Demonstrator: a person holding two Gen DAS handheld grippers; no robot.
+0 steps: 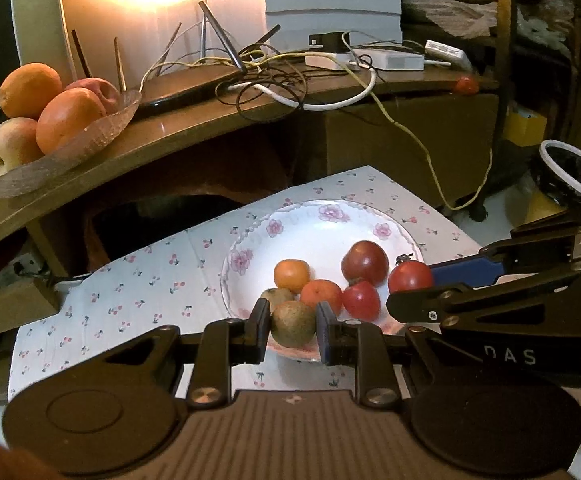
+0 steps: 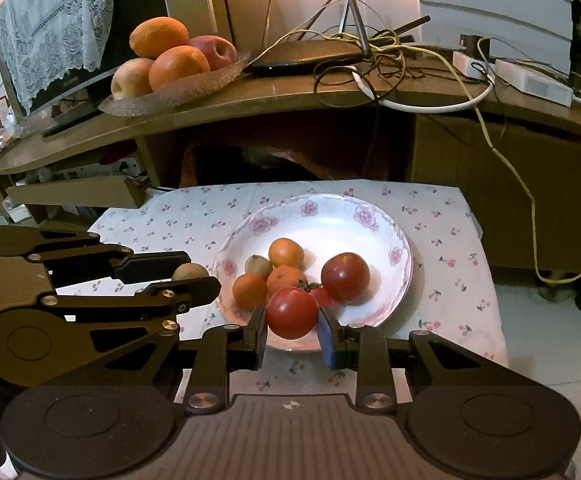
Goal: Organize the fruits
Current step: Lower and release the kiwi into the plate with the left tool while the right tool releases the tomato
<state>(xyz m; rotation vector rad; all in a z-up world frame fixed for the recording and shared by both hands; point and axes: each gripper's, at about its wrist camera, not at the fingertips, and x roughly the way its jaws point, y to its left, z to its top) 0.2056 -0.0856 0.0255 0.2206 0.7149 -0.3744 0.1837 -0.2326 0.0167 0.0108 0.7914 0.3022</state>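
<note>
Between the fingers of the left gripper (image 1: pixel 293 326) sits a brown kiwi (image 1: pixel 293 323), the jaws closed on its two sides, above the near rim of the flowered plate (image 1: pixel 322 210). Just beside it, the right gripper (image 2: pixel 293 334) grips a red tomato (image 2: pixel 291 312) in the same way. On the plate lie another kiwi (image 2: pixel 257 266), small oranges (three, as the right wrist view shows) (image 2: pixel 249 290) and a dark red tomato (image 2: pixel 345 278). Farther back, a glass dish (image 2: pixel 178 90) with larger fruit stands on the wooden shelf (image 2: pixel 290 92).

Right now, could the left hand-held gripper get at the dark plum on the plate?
Probably not yet: the left hand-held gripper already clamps a kiwi, and tangerines lie before the plum.
</note>
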